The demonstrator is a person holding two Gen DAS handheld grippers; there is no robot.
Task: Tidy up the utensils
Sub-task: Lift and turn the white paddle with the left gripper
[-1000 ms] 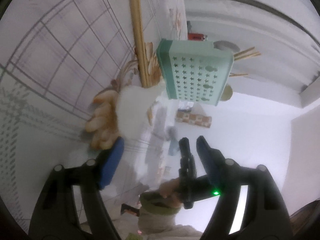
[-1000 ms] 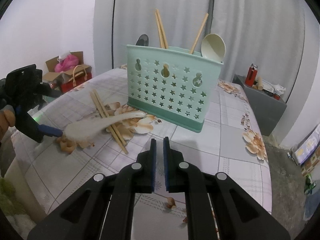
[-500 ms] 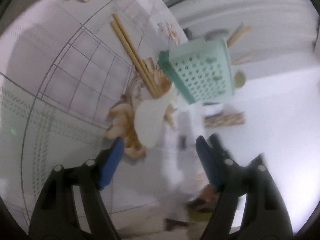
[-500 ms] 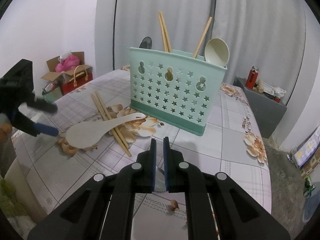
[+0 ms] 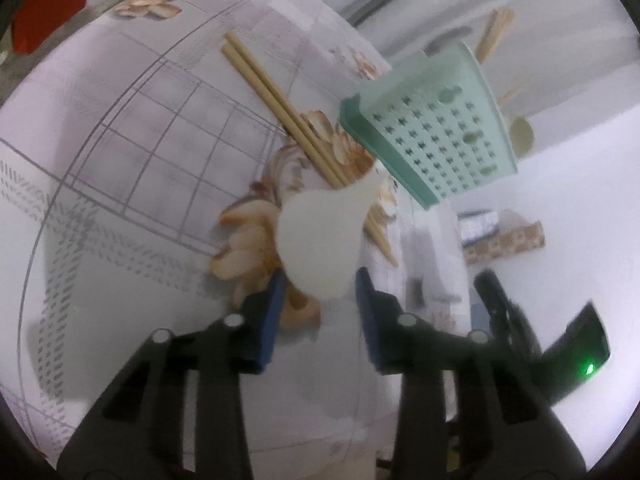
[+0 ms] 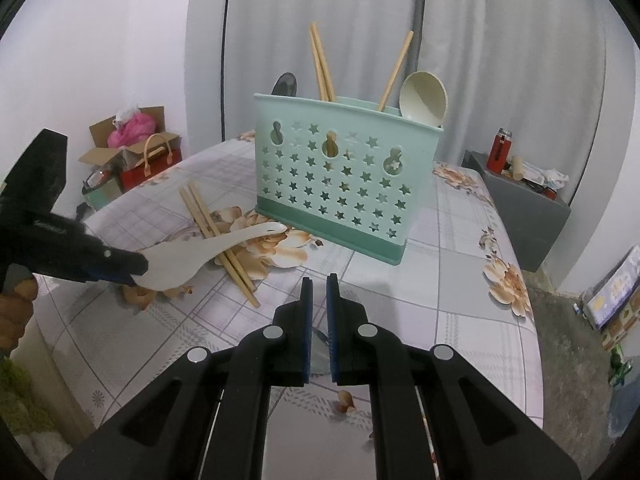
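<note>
Left gripper (image 5: 320, 300), lower centre of its view: jaws closing around the broad end of the white rice paddle (image 5: 320, 236), pads just beside it, contact not clear. Paddle lies across two chopsticks (image 6: 212, 232) on the tablecloth (image 6: 460, 280), left of the green utensil basket (image 6: 344, 184). Right gripper (image 6: 318, 304), bottom centre, is nearly closed and empty.

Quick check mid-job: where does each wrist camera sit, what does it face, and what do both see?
Left wrist: on the left gripper, angled down at the white rice paddle; jaws closing around its blade.
Right wrist: on the shut right gripper, facing the green caddy; a hand shows at left.
Shared: paddle, caddy, loose chopsticks.
</note>
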